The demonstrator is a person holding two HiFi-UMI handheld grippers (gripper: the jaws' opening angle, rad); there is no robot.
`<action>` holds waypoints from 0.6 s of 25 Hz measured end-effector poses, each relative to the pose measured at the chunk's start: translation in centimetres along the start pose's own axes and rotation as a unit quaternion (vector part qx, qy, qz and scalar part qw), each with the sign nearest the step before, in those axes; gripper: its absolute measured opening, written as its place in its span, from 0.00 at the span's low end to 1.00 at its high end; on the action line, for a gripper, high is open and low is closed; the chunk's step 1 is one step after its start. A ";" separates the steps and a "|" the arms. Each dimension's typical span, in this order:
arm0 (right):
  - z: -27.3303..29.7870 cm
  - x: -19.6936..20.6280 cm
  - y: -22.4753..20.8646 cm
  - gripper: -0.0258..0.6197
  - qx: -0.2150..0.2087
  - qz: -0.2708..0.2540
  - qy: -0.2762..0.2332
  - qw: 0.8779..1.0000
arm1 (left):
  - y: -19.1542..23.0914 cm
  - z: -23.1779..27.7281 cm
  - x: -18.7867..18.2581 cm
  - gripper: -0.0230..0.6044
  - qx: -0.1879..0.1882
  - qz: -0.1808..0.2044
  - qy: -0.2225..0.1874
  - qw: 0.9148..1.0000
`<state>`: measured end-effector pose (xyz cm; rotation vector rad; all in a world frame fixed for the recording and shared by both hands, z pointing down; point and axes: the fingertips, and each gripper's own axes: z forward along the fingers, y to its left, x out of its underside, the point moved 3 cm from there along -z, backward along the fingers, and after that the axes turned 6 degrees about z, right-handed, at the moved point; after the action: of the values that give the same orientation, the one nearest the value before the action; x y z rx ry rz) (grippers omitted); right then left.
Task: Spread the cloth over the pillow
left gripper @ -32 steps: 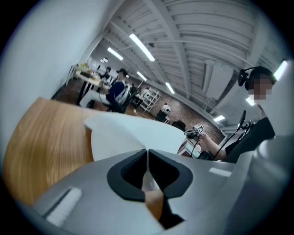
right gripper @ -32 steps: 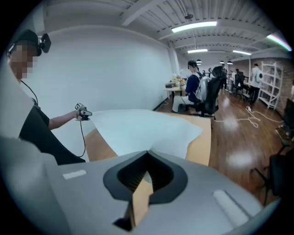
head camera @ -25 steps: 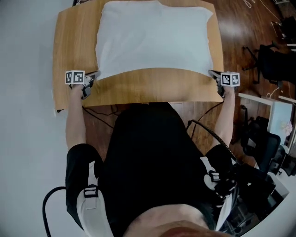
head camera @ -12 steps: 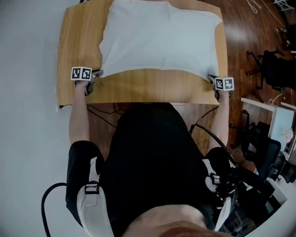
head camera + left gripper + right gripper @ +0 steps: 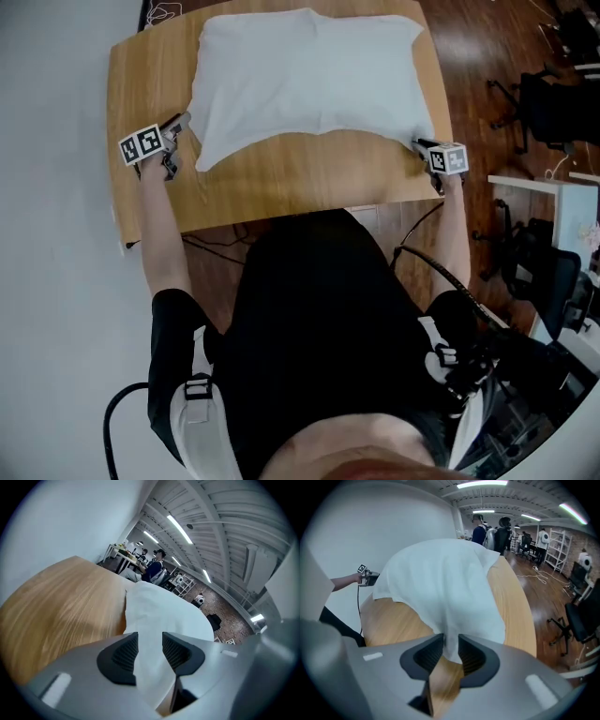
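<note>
On the worktop (image 5: 281, 192), cloth (image 5: 309, 75) is draped over the pillow; left gripper (image 5: 180, 122) and right gripper (image 5: 418, 144) fingers are being opened round its corners: spreading judged nearly done.

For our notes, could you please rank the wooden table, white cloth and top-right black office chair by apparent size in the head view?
Wooden table
White cloth
Black office chair

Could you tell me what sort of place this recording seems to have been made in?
Probably an open-plan lab or workshop-style office: strip lights on an exposed ceiling, a brick wall, shelving racks and office chairs on a wooden floor.
</note>
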<state>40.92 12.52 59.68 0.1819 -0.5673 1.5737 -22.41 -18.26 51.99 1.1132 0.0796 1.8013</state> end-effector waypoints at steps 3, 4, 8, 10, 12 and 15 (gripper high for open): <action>-2.3 1.1 -0.7 0.30 0.002 0.043 -0.030 0.999 | 0.0 0.0 -1.6 0.30 0.010 -0.018 -0.039 0.999; -3.4 1.7 -1.1 0.30 0.006 0.057 -0.044 0.997 | 0.2 -0.3 -2.4 0.30 0.012 -0.025 -0.057 0.998; -7.4 4.1 -1.6 0.30 0.020 0.090 -0.093 0.991 | 1.0 1.3 -7.4 0.31 0.035 -0.030 -0.109 0.993; -8.2 5.2 -0.4 0.30 0.016 0.084 -0.107 0.991 | 1.2 3.2 -9.6 0.34 0.046 -0.019 -0.104 0.993; -8.4 4.9 0.8 0.30 0.006 0.072 -0.118 0.990 | 1.3 5.7 -11.9 0.37 0.049 -0.005 -0.087 0.995; -7.7 2.7 0.6 0.30 -0.014 0.068 -0.135 0.988 | 1.5 10.1 -15.7 0.46 0.040 0.014 -0.056 0.998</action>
<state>41.77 18.46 54.10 0.3444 -0.8277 1.6843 -14.73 -34.91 48.40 1.2758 0.0693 1.7694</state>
